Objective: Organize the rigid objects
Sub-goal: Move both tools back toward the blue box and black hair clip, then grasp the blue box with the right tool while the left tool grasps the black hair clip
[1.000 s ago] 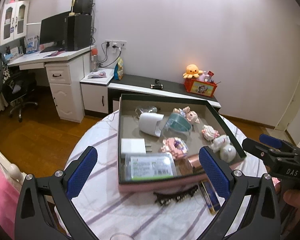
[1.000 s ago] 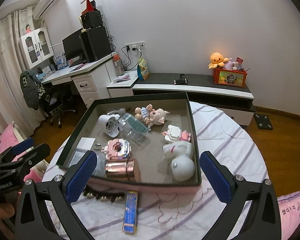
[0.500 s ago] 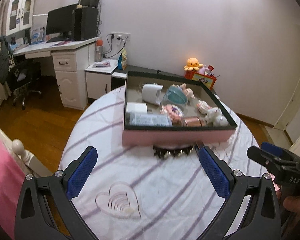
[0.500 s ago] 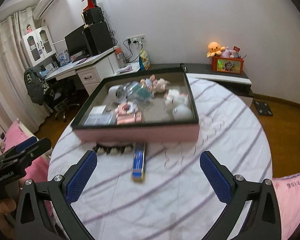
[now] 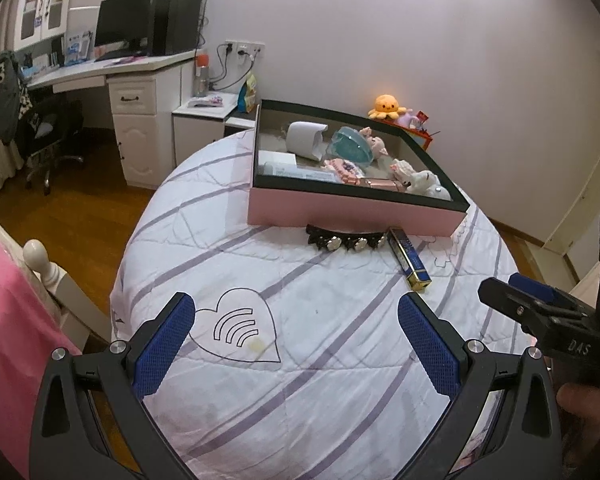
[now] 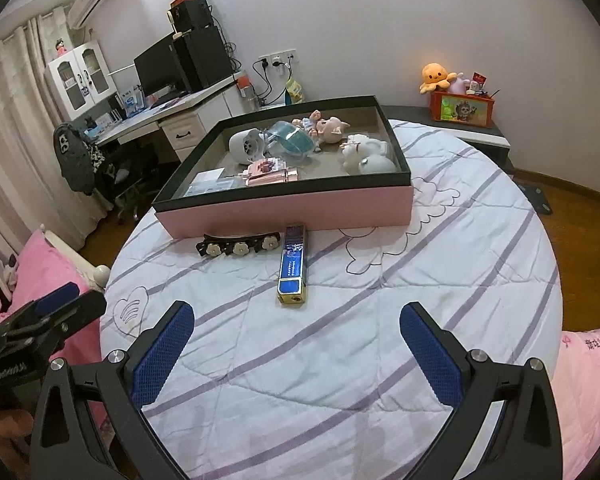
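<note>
**Both grippers wide open, nothing picked up**

Left gripper (image 5: pixel 296 334) is spread wide with nothing between the blue pads, hanging over the near side of the round table (image 5: pixel 228 264). From the left wrist view the hair clip (image 5: pixel 346 239) sits at about 12 o'clock, well apart from it, lying flat just in front of the pink box (image 5: pixel 352 212). The blue case (image 5: pixel 409 258) is at roughly 1 o'clock, right beside the clip's right end, angled toward the gripper.

Right gripper (image 6: pixel 296 338) is the same deal: fully open, empty. In its view the clip (image 6: pixel 238 244) is at 11 o'clock and the blue case (image 6: pixel 293 268) at 12, closest thing to it but still apart, far end touching or nearly touching the box (image 6: pixel 284 208).

The box holds a white cup (image 6: pixel 246 145), a teal dome (image 6: pixel 294 140), a pig doll (image 6: pixel 328 128) and white figures (image 6: pixel 366 156).

Writing: "DAS" is printed on the right gripper's body in the left view. The case's print is too small to read.
</note>
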The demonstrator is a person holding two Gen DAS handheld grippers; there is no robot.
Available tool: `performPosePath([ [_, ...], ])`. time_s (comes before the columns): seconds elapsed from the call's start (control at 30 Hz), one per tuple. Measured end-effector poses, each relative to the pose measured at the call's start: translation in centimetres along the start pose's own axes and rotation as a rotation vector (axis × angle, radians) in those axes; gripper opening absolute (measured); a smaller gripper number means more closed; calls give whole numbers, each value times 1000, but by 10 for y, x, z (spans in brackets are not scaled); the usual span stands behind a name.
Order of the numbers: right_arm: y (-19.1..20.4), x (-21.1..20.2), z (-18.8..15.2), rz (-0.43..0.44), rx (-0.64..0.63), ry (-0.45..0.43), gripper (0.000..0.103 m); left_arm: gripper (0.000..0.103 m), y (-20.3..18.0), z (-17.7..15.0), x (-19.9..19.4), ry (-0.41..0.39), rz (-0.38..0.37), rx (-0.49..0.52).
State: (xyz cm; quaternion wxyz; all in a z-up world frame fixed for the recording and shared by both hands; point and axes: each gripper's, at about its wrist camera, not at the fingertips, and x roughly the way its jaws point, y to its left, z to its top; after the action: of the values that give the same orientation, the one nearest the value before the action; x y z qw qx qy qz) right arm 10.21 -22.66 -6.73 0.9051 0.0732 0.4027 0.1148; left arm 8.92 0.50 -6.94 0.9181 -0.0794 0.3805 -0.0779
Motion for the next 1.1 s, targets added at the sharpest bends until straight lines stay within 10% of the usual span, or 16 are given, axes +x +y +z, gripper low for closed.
performPosePath([
  [0.63,-7,69,22,-54,-7,96,103,103,8,15,42,66,8,-6],
  [1.1,6,98,23,2,-143,133,25,103,-4,27,72,107,1,19],
])
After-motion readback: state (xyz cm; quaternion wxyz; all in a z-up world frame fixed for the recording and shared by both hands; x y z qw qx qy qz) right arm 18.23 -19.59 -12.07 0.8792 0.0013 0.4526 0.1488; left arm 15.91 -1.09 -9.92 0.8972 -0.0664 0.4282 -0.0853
